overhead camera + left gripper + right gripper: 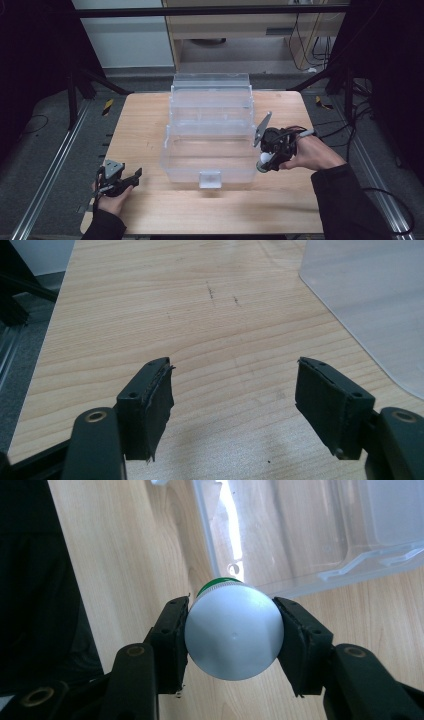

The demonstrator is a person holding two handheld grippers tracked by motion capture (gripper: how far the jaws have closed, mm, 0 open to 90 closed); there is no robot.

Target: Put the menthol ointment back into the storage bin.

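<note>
Wood table [150,150]: jaws round white bottle [232,632]

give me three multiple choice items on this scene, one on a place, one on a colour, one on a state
1. Where is the clear plastic box?
A. at the middle of the wooden table
B. on the floor
C. in the person's left hand

2. What colour is the band behind the white round bottle?
A. red
B. green
C. yellow

3. How is the left gripper?
A. shut on the bottle
B. shut on nothing
C. open, with nothing in it

Key: 1 A, the high view shows the box standing mid-table. 2 B, the right gripper view shows a green rim at the bottle's far edge, with the right gripper closed on it. 3 C, the left gripper view shows its jaws wide apart over bare wood.
</note>
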